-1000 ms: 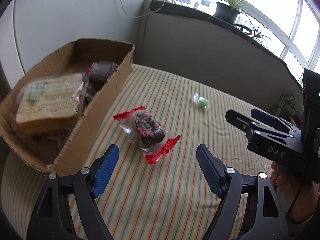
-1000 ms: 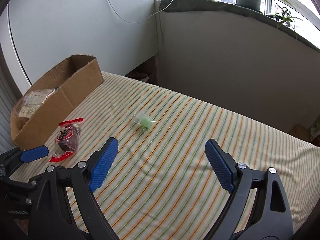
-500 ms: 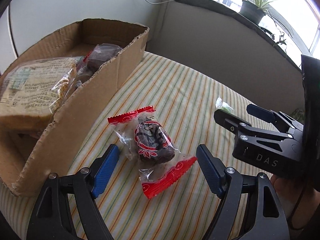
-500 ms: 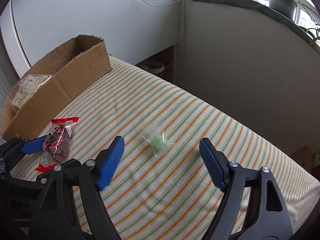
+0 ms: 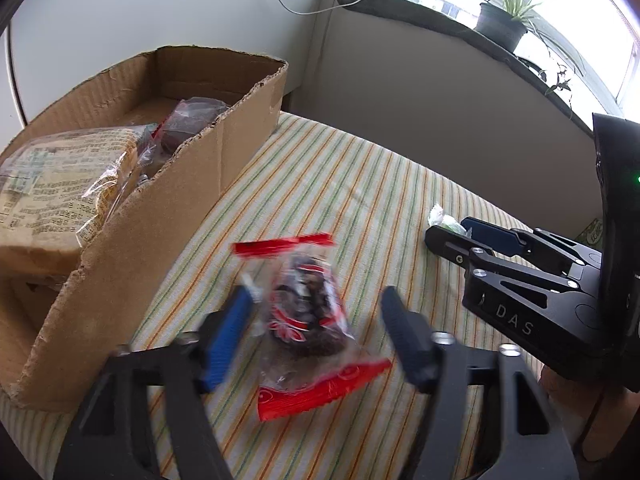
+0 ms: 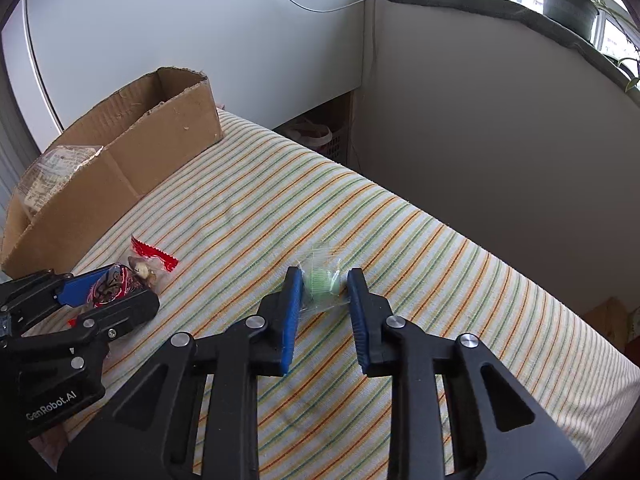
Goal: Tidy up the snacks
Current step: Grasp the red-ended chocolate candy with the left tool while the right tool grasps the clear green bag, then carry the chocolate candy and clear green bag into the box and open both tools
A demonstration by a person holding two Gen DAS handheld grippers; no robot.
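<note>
- Left wrist view: left claw (image 5: 316, 332) had just been closing around the red-ended snack packet (image 5: 308, 320) on the striped bed (image 5: 360, 184), beside the cardboard box (image 5: 168, 208); pads not clearly pressing. Crinkly, light; best taken across its lumpy middle.
- Right wrist view: right claw (image 6: 324, 308) was clamped on the small green candy (image 6: 320, 280). Wrapper slippery; candy likely firm.

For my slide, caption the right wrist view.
Right gripper shut on a green candy on the striped cloth, cardboard box behind.
</note>
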